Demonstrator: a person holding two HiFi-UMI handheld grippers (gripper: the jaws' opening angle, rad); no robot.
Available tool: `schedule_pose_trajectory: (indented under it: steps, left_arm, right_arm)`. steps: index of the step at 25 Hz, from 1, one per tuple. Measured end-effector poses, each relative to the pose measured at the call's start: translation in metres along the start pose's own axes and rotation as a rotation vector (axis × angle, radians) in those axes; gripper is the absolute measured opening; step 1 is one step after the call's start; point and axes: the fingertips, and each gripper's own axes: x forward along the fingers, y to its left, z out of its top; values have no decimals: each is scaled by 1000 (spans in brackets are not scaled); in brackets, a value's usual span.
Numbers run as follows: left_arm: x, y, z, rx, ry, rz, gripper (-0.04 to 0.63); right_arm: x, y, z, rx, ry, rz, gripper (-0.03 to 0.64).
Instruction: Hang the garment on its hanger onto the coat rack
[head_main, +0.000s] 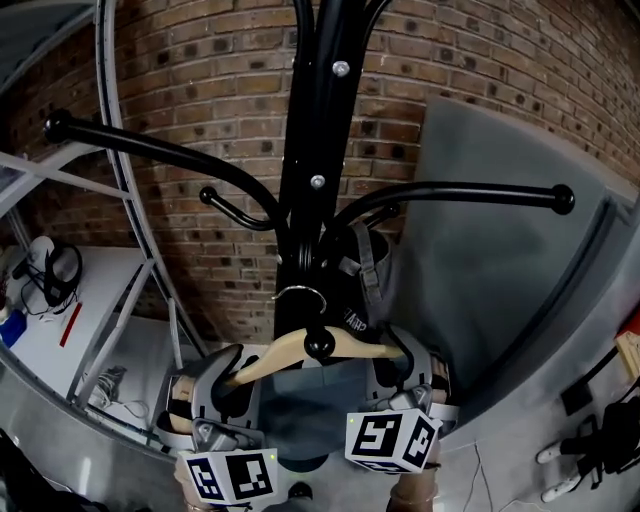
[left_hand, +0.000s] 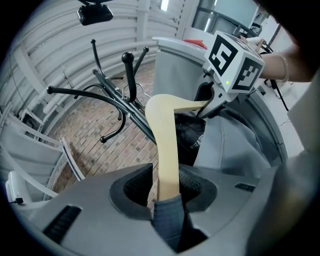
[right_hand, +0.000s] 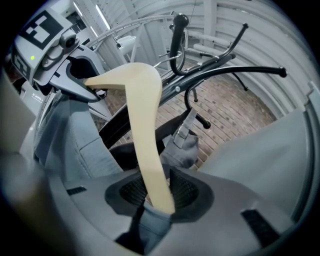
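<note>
A pale wooden hanger with a metal hook is held up close against the black coat rack. A dark blue-grey garment hangs from it. My left gripper is shut on the hanger's left arm, and my right gripper is shut on its right arm. In the left gripper view the wooden arm runs up from between the jaws, with garment cloth below. The right gripper view shows the other arm clamped likewise. A rack peg knob sits in front of the hanger's middle.
Long rack arms reach left and right, with a short curved peg between. A black printed item with a grey strap hangs on the rack. A large grey cloth hangs at the right. A brick wall stands behind.
</note>
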Motion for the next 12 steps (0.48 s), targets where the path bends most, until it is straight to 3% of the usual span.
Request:
schedule_pose_trajectory:
  steps: [5,12]
  left_arm:
    - [7,-7,-8,-4,10,-24,118]
    - [11,-9,-5,-52,-53,-19,118]
  right_arm:
    - [9,6,-6,-13,15,13,117]
    - [13,4,-10,29,-4,24,119]
